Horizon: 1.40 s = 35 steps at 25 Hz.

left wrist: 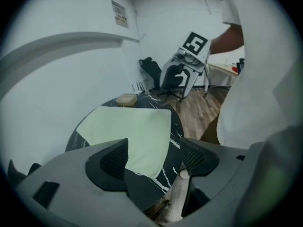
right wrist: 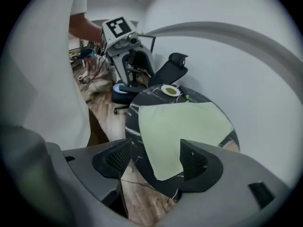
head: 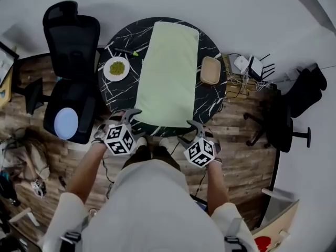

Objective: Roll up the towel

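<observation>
Head view is showing a round black tabletop (head: 118, 42) carrying a pale green towel (head: 169, 72), which is lying flat along its middle. At its near edge, the left tool (head: 130, 115) and right tool (head: 195, 127) are hovering, both gaping wide and gripping nothing.

A: Where does the towel (head: 168, 72) lie?
B: On the desk (head: 111, 96) ahead of you, down its middle, from the far edge to the near edge.
A: What's beside it?
B: To your left, a plate (head: 116, 68) on the desk, with a pen (head: 126, 52) just behind it. To your right, a tray (head: 210, 70), apart from the towel.
A: And the grippers?
B: Your left gripper (head: 126, 118) is by the towel's near left corner and your right gripper (head: 193, 130) by its near right corner, both at the desk's near edge.
A: Around the desk?
B: One chair (head: 71, 62) stands close on your left, another (head: 286, 114) well off to your right, with cables (head: 247, 70) between it and the desk.
</observation>
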### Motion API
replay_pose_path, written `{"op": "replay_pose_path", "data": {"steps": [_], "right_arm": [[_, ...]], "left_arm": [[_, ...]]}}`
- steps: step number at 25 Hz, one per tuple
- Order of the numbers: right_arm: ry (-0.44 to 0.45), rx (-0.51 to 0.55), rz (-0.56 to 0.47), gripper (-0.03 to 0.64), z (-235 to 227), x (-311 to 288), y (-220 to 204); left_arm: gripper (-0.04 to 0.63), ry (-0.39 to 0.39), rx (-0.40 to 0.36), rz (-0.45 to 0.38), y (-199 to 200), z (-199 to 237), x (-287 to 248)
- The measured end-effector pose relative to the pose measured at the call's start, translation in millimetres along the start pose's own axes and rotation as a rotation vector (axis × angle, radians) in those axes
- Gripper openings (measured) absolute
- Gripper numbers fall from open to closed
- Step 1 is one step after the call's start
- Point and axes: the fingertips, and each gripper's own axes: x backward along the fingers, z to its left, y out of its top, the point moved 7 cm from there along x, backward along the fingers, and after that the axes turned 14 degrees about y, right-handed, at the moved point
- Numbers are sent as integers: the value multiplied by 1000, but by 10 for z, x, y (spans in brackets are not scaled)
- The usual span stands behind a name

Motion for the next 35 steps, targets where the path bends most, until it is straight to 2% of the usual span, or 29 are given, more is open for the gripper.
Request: {"op": "replay_pose_path", "data": {"steps": [4, 8, 10, 13, 19, 26, 30, 35], "right_arm": [[164, 63, 158, 301, -130, -597, -317], [247, 36, 242, 299, -246, -943, -517], [266, 28, 278, 294, -264, -1007, -592], [272, 39, 307, 237, -271, -1051, -684], [283, 45, 362, 176, -271, -1134, -833], [332, 32, 382, 183, -279, -1187, -871], [355, 59, 410, 162, -238, -1199, -852], [351, 88, 405, 82, -143, -1173, -858]], "left_arm": [[337, -185, -133, 147, -212, -216, -562], [334, -304, -206, 294, -521, -326, -986], [331, -326, -263, 343, -633, -360, -1081], [225, -306, -336, 362, -700, -366, -1159], [179, -307, -319, 407, -821, -475, -1238], [169, -314, -278, 418, -856, -485, -1259], [162, -322, -277, 421, -856, -505, -1256], [78, -310, -268, 412, -866, -568, -1186]]}}
